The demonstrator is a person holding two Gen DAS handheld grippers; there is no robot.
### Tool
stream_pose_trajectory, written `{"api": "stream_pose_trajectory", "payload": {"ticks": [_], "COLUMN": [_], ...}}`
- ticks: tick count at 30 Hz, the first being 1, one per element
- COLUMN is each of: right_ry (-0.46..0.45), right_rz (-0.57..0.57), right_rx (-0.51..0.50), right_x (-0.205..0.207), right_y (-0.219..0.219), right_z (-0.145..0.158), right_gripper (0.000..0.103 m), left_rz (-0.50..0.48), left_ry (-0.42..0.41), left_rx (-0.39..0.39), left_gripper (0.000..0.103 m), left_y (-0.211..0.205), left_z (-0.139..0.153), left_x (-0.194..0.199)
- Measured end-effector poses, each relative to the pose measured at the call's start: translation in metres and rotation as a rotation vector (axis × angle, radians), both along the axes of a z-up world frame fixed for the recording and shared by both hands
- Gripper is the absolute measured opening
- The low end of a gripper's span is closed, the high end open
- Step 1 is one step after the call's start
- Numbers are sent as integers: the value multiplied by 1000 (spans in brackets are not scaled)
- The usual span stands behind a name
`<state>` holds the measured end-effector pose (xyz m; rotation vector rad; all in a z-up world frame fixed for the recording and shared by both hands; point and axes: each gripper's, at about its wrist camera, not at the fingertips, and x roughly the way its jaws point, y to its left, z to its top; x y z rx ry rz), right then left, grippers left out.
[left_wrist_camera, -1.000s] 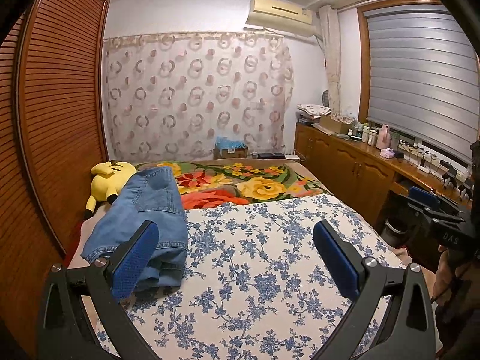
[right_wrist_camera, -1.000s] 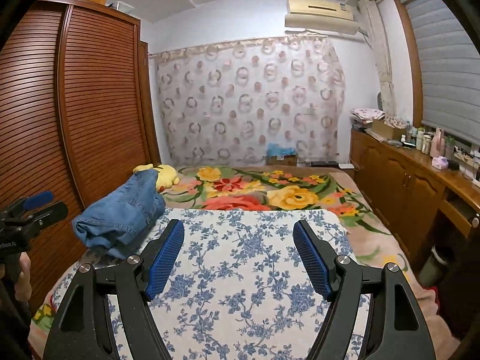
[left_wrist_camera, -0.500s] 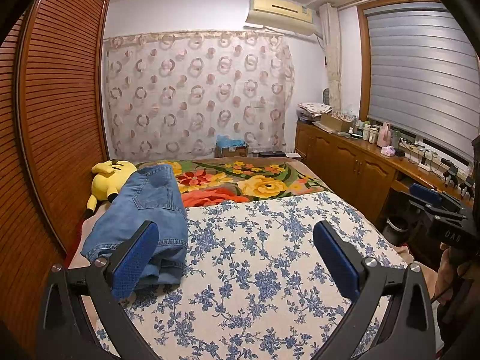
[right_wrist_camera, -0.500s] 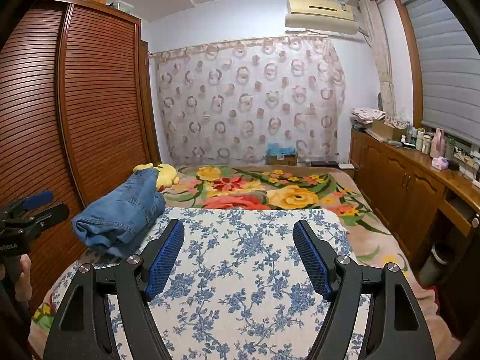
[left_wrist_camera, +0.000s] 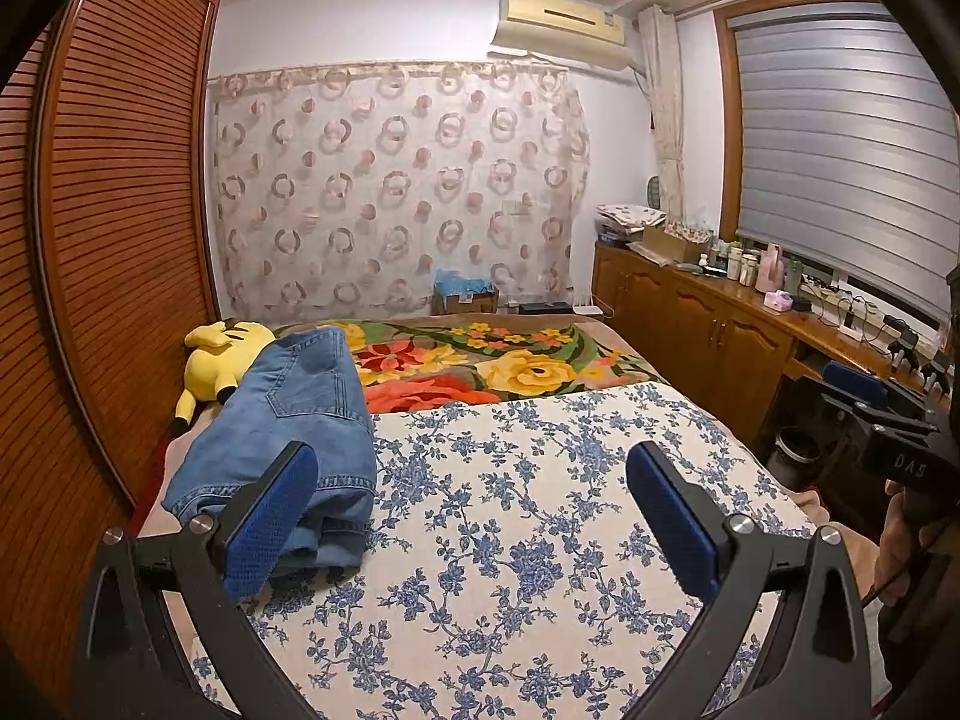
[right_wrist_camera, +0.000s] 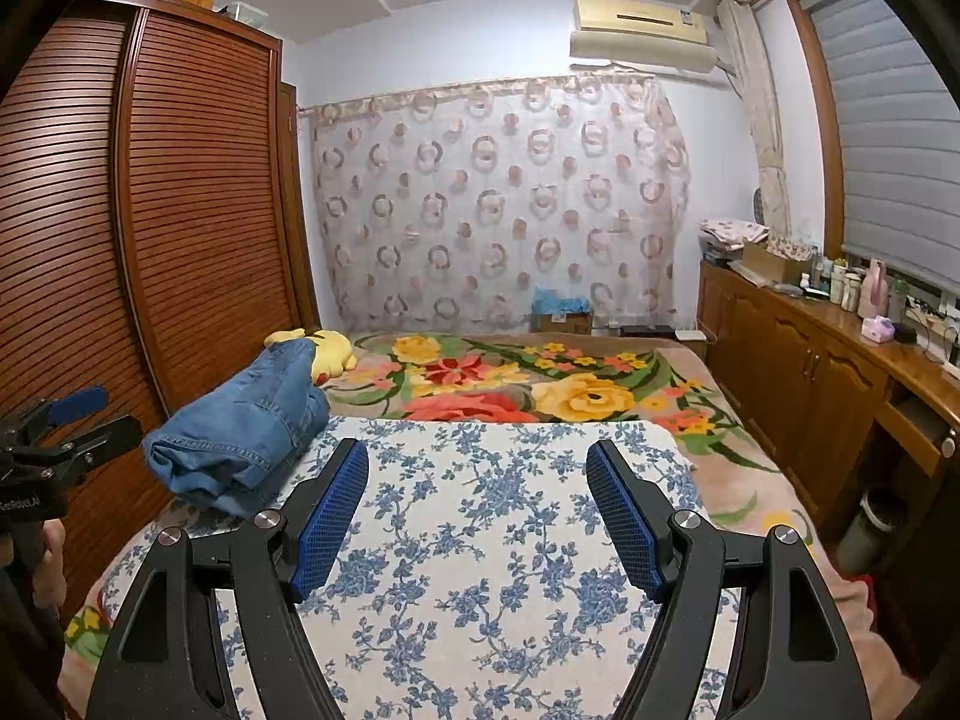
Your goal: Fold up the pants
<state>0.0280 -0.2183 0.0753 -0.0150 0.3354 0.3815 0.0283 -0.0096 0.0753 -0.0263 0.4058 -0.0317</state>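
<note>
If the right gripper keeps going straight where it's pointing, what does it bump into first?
Probably the blue-flowered sheet on the bed. The right gripper is open, tilted slightly down, with nothing between its fingers. The folded jeans lie off to its left, likely missed.

My claws wear blue mesh pads [right_wrist_camera: 330, 516] on black frames. The faded blue denim pants [left_wrist_camera: 288, 420] lie on a white sheet printed with blue flowers [left_wrist_camera: 510, 540], beside a yellow plush toy [left_wrist_camera: 219, 354] and a blanket of red, yellow and orange blooms [right_wrist_camera: 510, 384].
</note>
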Motion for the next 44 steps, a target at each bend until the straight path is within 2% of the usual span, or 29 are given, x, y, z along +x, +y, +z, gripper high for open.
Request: {"api": "stream_pose_trajectory", "payload": {"ticks": [44], "right_ry": [-7], "right_rz": [5], "right_rx": [-3], "right_x": [3], "right_y": [-3], "right_z": [0], "right_gripper": [77], "left_rz": [-1], "left_ry": [-3], "left_rx": [1], "left_gripper": [103], "left_y": [1], "left_z": [-3], "left_x": [0]}}
